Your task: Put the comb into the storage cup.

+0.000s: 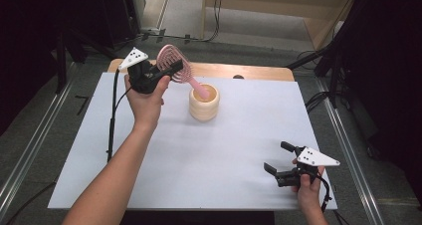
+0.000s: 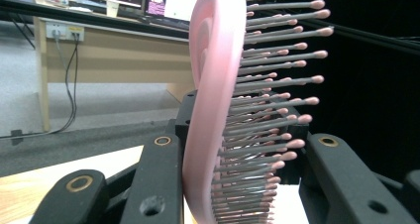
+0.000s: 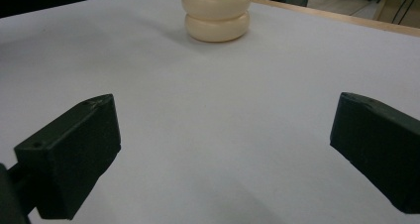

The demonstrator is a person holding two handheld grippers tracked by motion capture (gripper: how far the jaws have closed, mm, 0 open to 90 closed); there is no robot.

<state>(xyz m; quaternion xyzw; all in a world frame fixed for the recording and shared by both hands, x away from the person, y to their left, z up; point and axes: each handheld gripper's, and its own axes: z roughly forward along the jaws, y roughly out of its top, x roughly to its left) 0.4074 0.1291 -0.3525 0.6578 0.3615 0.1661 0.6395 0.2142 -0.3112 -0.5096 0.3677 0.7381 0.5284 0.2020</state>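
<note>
Your left gripper (image 1: 166, 75) is clamped on the head of the pink brush (image 1: 175, 64), one jaw on its flat back and the other against the bristles. The brush is held tilted, up off the table (image 1: 199, 150); its handle slants down into the cream cup (image 1: 204, 103), which stands at the far middle of the white surface.

Your right gripper (image 1: 278, 161) sits at the near right corner with its jaws spread wide and nothing between them.

The high view gives you the handle reaching into the cup. The left gripper view shows the brush (image 2: 218, 110) edge-on between the jaws, bristles pointing right, with no sight of the cup. The right gripper view looks across bare table to the cup's (image 3: 216, 13) ribbed side, well away.
</note>
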